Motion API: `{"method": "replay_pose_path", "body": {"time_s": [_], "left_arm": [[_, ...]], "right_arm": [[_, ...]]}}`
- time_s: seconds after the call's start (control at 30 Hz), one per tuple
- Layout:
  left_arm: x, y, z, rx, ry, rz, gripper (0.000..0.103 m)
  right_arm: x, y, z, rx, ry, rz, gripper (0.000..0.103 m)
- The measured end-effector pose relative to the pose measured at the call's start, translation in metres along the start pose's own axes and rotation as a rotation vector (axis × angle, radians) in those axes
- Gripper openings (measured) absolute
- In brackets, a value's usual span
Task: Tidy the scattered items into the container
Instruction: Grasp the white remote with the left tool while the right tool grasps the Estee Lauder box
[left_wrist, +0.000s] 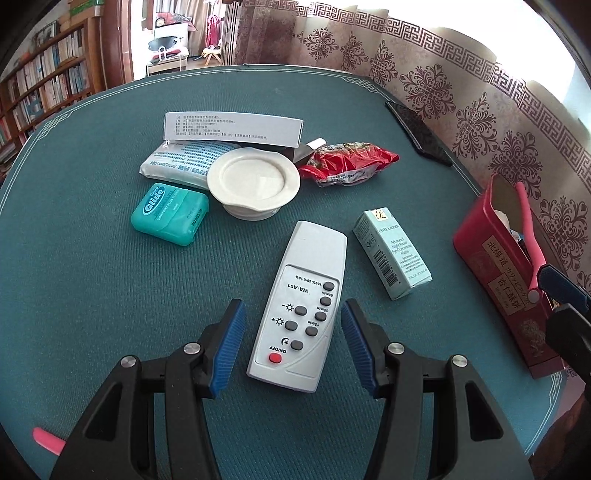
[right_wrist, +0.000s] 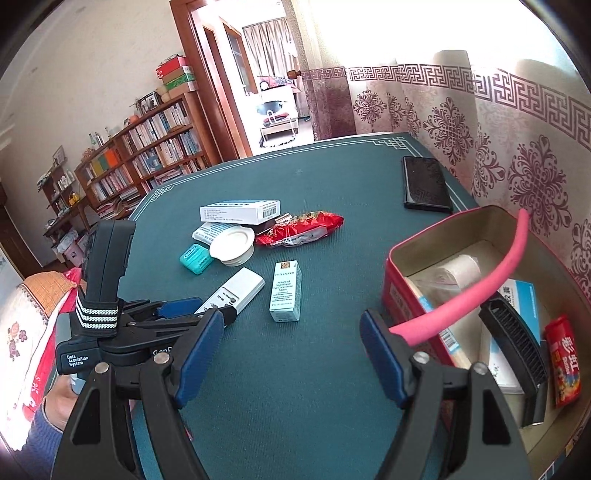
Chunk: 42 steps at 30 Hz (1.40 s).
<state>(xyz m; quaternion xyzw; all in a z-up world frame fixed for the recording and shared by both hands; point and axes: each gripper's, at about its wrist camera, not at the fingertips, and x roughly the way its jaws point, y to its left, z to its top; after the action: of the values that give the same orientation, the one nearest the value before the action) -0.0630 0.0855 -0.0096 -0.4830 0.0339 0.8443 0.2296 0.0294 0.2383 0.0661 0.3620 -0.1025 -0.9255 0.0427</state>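
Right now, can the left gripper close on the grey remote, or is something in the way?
Probably yes. The left gripper is open with its blue pads either side of the remote, which lies flat on the green table. The Estee Lauder box sits apart to the right, outside the fingers.

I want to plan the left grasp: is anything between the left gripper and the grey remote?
Nothing visible is. The left gripper is open, its fingers on either side of the remote lying flat on the table. The small box lies apart, to the right.
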Motion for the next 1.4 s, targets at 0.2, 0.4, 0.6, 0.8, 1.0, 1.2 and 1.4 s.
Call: {"method": "replay_pose_path", "body": {"time_s": [0.2,0.4,0.6,0.8,1.0,1.2,1.4], "left_arm": [[0.000,-0.003,-0.002,0.031,-0.028,0.028,0.054],[-0.013,0.006,-0.002,0.007,-0.064,0.056,0.043],[-0.034,0.024,0.000,-0.031,-0.115,0.086,0.043],[-0.043,0.039,0.002,-0.062,-0.134,0.104,0.043],[-0.044,0.044,-0.003,-0.061,-0.127,0.100,0.043],[-0.030,0.049,-0.005,-0.070,-0.077,0.085,0.043],[-0.018,0.051,-0.004,-0.067,-0.040,0.092,0.047]], "right_arm": [[0.006,0.006,0.003,-0.012,0.004,0.013,0.079],[0.015,0.014,0.007,-0.028,0.009,0.032,0.079],[0.033,0.029,0.010,-0.062,0.029,0.056,0.080],[0.059,0.044,0.012,-0.114,0.054,0.032,0.080],[0.098,0.045,0.011,-0.137,0.117,-0.076,0.080],[0.119,0.033,0.009,-0.124,0.160,-0.129,0.079],[0.126,0.031,0.006,-0.141,0.170,-0.160,0.068]]}}
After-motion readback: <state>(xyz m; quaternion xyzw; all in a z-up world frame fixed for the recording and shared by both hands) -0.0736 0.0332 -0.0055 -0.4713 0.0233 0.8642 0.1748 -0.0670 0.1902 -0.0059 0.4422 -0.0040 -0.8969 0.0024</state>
